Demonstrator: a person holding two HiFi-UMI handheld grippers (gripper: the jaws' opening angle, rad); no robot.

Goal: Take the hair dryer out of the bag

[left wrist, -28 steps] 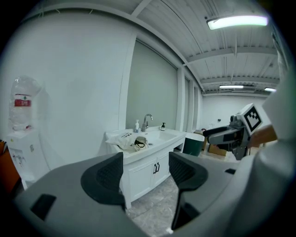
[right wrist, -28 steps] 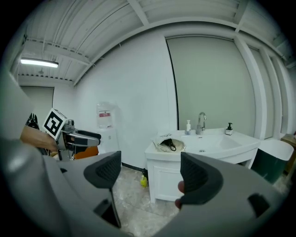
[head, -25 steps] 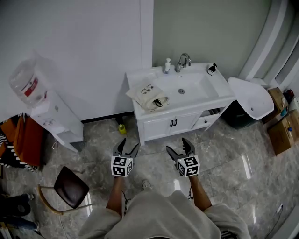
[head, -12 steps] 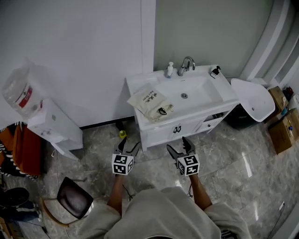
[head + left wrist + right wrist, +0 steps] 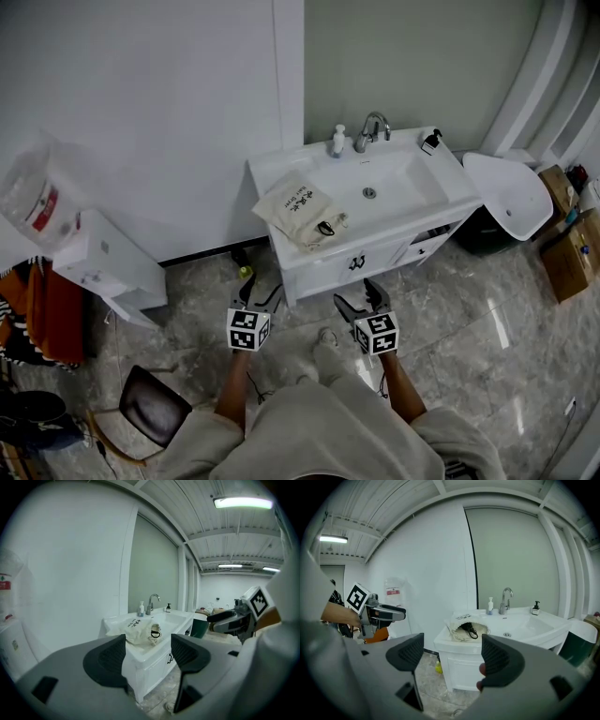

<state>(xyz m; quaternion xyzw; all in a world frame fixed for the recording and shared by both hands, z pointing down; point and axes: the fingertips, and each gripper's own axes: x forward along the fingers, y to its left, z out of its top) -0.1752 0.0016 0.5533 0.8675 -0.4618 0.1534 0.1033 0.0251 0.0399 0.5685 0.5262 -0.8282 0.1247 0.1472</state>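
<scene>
A cream cloth bag [image 5: 299, 207] lies on the left part of the white vanity counter [image 5: 283, 169], its mouth toward the front edge. A black cord or handle of the hair dryer [image 5: 326, 227] shows at the bag's mouth [image 5: 469, 629]; the bag [image 5: 136, 631] also shows in the left gripper view. My left gripper [image 5: 253, 294] and right gripper [image 5: 360, 298] are both open and empty, held over the floor in front of the vanity, well short of the bag.
A sink basin [image 5: 394, 180] with a faucet [image 5: 371, 127], a small bottle [image 5: 337, 142] and a black pump dispenser [image 5: 429, 142] fills the counter's right. A water dispenser [image 5: 94, 262] stands at left, a brown chair [image 5: 150, 405] at lower left, a dark bin [image 5: 483, 230] and cardboard boxes [image 5: 572, 253] at right.
The person has stepped toward the vanity, one foot now showing between the grippers. Both grippers stay open and level, slightly closer to the cabinet.
</scene>
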